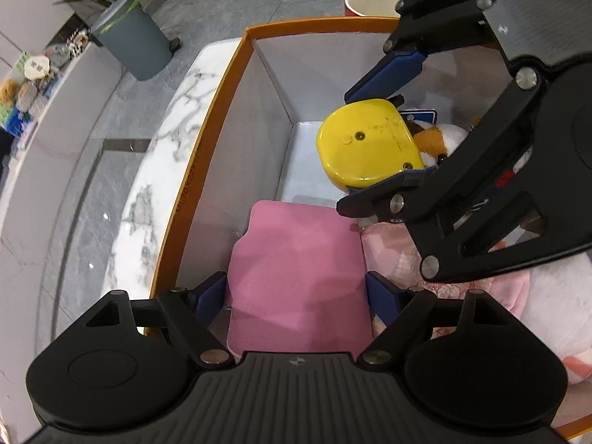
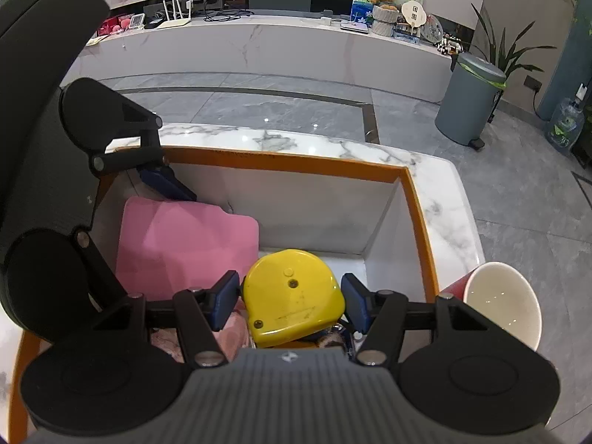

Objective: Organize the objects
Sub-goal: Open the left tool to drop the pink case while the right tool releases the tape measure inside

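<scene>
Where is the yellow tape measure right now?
The yellow tape measure sits between the right tool's pads inside the orange-rimmed box, beside the pink cloth and above a plush toy.

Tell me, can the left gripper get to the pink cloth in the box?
Probably yes. The left gripper is open, with its fingers on either side of the pink cloth, and nothing lies on top of it. The right gripper holds the yellow tape measure farther along the box, out of the way.
</scene>
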Demonstrator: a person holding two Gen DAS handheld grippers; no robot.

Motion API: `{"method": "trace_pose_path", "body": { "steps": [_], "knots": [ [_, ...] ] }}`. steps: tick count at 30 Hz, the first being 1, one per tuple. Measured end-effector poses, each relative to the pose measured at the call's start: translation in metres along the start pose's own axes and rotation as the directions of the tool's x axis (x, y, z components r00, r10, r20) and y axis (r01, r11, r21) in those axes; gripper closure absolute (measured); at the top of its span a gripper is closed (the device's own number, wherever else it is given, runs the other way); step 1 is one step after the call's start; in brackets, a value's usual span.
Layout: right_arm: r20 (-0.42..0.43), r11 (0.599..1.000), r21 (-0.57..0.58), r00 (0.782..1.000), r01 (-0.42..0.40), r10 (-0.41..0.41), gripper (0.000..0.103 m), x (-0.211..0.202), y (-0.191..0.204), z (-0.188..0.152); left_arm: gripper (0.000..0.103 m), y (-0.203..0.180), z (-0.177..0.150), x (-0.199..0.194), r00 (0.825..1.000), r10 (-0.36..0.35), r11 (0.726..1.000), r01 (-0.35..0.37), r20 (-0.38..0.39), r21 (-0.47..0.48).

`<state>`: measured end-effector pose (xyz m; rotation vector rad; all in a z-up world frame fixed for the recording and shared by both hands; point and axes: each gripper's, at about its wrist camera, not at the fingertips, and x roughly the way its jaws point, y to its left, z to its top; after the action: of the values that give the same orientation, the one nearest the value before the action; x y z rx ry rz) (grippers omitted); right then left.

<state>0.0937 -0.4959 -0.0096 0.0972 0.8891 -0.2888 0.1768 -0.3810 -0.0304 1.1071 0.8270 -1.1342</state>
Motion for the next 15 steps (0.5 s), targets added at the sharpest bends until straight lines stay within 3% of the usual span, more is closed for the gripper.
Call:
{"method": "trace_pose_path", "body": {
  "steps": [2,5,15],
  "knots": [
    [-0.002,1.0,0.005,1.0,-0.005,0.005,0.041,0.001,-0.001,0.001,0.0,0.003,0.002,-0.006,0.999,-0.011,1.0,0.011,0.03,-0.018],
    [-0.004,1.0,0.01,1.0,-0.007,0.007,0.041,0.002,-0.002,0.003,0.0,0.007,0.005,-0.014,0.997,-0.036,0.999,0.038,0.063,-0.037],
    [-0.032,1.0,0.024,0.999,-0.018,0.019,0.041,0.011,-0.001,0.008,0.0,-0.009,-0.003,-0.011,0.999,-0.01,0.999,0.009,0.042,0.036]
  ]
}}
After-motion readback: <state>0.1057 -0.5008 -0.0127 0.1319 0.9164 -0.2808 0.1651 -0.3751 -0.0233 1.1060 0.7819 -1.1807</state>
